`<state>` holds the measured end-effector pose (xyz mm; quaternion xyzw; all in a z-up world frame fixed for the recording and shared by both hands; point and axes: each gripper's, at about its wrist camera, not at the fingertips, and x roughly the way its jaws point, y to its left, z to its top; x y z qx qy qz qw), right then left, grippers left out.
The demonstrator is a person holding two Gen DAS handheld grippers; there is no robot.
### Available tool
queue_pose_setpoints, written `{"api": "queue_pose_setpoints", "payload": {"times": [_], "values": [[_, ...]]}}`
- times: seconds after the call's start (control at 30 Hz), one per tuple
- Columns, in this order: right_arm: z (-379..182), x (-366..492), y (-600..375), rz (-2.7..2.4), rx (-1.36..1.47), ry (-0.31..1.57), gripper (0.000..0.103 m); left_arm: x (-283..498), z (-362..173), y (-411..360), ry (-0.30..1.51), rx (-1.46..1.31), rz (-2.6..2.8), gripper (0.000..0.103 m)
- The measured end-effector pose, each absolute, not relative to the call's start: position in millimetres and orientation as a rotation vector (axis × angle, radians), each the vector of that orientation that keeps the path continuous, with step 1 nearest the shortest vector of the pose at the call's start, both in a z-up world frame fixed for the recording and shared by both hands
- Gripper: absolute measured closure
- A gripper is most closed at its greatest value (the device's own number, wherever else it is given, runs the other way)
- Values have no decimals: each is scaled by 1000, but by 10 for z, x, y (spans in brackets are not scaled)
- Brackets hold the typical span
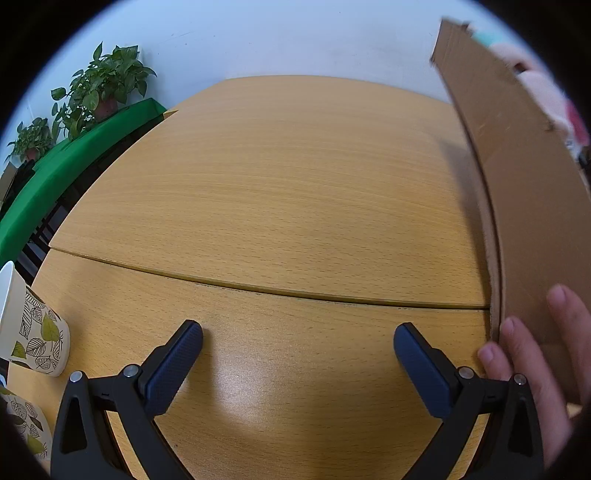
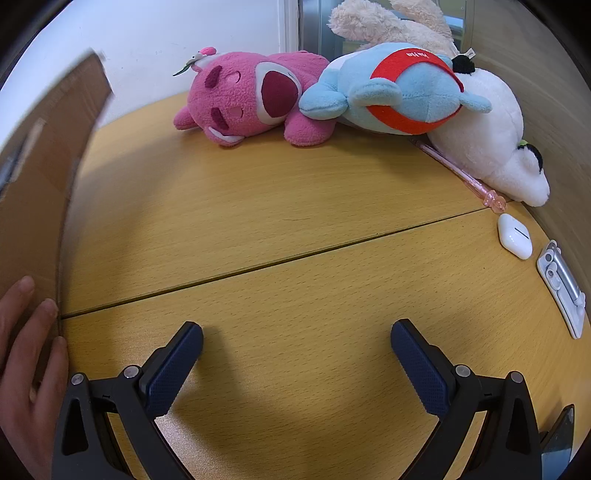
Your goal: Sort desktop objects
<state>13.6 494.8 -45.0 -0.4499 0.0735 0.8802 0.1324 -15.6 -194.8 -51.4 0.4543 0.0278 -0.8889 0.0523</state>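
My left gripper [image 1: 297, 345] hangs open over bare wood, nothing between its fingers. A brown cardboard box [image 1: 517, 192] stands upright at its right, with a person's hand [image 1: 532, 369] pressed flat against it. Leaf-printed paper cups [image 1: 33, 332] sit at the left edge. My right gripper [image 2: 297, 343] is open too, over the desk [image 2: 295, 229]. Far ahead of it lie a pink plush [image 2: 243, 99], a blue and red plush [image 2: 399, 88] and a white plush [image 2: 495, 144]. A pink pen [image 2: 461, 173], a white earbud case [image 2: 515, 240] and a white folding stand [image 2: 563, 288] lie at the right.
The same cardboard box [image 2: 37, 184] walls off the left of the right wrist view, a hand [image 2: 29, 350] on it. A cream plush [image 2: 391, 22] lies behind the others. Potted plants [image 1: 107, 85] stand on a green-covered surface [image 1: 62, 162] beyond the desk's left edge. A dark object [image 2: 559, 439] shows at lower right.
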Motion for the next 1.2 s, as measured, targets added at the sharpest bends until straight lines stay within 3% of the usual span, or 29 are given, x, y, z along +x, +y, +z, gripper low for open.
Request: {"api": "queue_pose_setpoints", "payload": {"times": [1.2], "values": [[-453,116,4972,2552,-1306,214,0,-188,-520,-1953,93,1381,-2694,0]]}}
